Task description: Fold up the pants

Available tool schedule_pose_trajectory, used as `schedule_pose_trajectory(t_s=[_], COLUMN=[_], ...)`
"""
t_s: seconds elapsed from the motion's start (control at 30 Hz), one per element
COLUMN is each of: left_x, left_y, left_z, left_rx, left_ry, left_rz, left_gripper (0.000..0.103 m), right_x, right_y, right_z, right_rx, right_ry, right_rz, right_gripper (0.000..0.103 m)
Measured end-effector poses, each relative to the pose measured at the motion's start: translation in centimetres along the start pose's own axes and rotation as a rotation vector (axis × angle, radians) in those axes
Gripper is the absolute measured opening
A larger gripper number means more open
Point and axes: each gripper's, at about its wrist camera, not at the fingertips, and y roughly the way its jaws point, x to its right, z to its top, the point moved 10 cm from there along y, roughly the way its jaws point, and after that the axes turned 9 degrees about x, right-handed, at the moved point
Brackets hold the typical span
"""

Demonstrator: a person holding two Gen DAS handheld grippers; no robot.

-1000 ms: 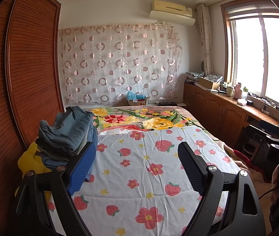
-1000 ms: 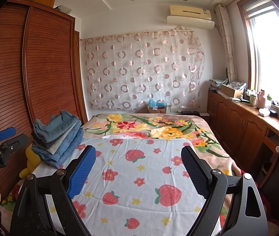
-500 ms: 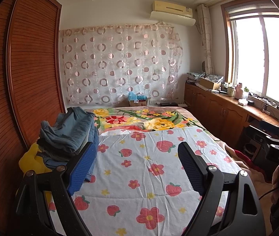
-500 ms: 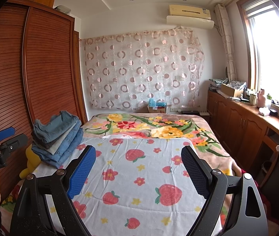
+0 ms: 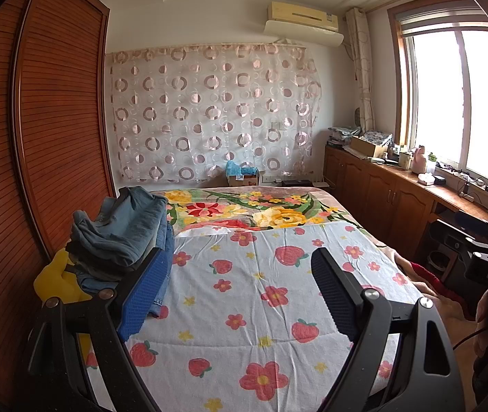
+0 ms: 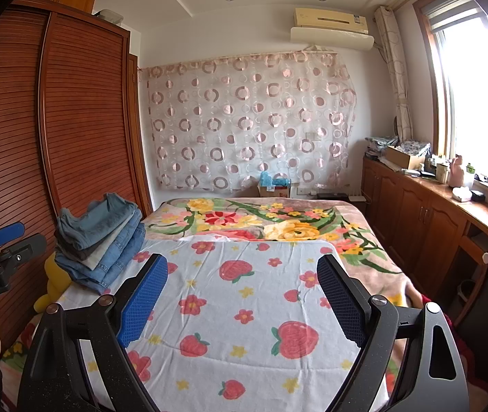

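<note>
While you hold both tools above the strawberry-print sheet (image 5: 261, 295), your left claw (image 5: 240, 288) gapes wide with nothing in it, and your right claw (image 6: 242, 295) is spread just as wide, also bare. The stack of folded jeans (image 6: 101, 240) sits at the bed's left edge beside the slatted wardrobe (image 6: 72, 120), partly over a yellow plush toy (image 5: 56, 279).
</note>
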Motion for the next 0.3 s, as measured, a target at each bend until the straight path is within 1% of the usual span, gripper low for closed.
schedule_pose_trajectory(t_s=[0.3], left_x=[-0.02], left_y=[0.0], left_z=[-0.05], left_rx=[0.001], left_ry=[0.001], left_rz=[0.001], left_gripper=[0.086], right_x=[-0.18], right_y=[-0.01], right_z=[-0.12], right_rx=[-0.001], right_ry=[0.002], right_rz=[0.0], right_gripper=[0.09])
